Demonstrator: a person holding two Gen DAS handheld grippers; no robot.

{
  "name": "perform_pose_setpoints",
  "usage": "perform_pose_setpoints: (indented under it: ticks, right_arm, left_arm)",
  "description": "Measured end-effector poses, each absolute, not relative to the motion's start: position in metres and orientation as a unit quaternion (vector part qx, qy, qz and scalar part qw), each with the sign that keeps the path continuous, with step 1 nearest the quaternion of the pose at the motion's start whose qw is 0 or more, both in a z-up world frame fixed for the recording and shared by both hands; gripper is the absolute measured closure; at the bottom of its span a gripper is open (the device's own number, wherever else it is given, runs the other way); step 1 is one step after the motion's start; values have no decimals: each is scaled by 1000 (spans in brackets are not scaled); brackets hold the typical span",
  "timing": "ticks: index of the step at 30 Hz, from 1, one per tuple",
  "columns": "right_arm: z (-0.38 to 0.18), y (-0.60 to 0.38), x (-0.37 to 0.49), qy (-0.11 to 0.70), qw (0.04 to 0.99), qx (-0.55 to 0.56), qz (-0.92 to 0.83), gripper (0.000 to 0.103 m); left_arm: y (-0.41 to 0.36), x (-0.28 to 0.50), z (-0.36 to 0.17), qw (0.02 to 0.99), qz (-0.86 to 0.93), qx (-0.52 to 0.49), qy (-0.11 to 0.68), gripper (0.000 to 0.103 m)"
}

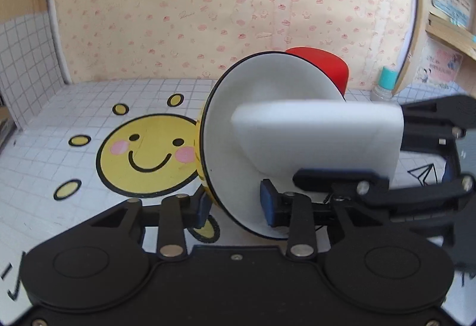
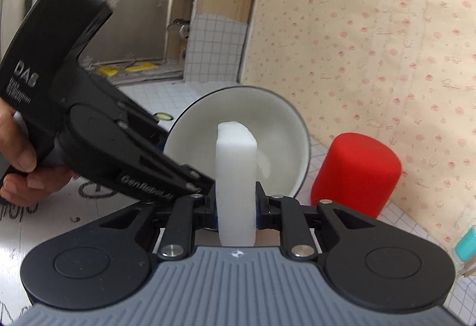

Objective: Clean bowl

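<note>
A white bowl with a dark rim and yellow outside is tipped on its side, held above the table. My left gripper is shut on the bowl's lower rim, one blue pad inside, one outside. A white sponge block reaches into the bowl from the right. In the right wrist view the same sponge stands upright between the pads of my right gripper, which is shut on it, its far end inside the bowl. The left gripper enters there from the left, held by a hand.
A red cylinder stands behind the bowl near the patterned wall. A bottle with a teal cap sits at the back right. The gridded tabletop carries a yellow smiley sticker. Wooden shelves flank the right.
</note>
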State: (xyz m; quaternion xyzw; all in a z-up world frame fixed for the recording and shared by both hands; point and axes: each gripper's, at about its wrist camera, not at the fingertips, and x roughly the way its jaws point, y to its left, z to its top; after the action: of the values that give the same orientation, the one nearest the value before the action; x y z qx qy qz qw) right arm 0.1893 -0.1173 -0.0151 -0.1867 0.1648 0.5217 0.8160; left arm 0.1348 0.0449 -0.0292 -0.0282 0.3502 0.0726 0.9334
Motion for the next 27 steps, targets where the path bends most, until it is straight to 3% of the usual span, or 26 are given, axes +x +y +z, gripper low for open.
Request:
perform_pose_setpoints:
  ticks: [4, 11, 16, 22, 27]
  right_arm:
    - [-12, -120, 190, 158, 819, -175, 522, 73]
    - [-3, -125, 188, 122, 829, -151, 525, 81]
    - [-1, -126, 188, 102, 836, -156, 517, 81]
    - [-14, -109, 183, 148, 795, -197, 554, 81]
    - [-4, -121, 185, 118, 815, -151, 548, 81]
  left_arm:
    - [41, 130, -27, 932, 78, 7, 354, 71]
    - [43, 126, -22, 928, 75, 19, 366, 71]
    - [40, 127, -22, 927, 83, 31, 364, 71]
    - [37, 128, -22, 926, 89, 40, 364, 71]
    - [40, 127, -23, 927, 87, 31, 365, 71]
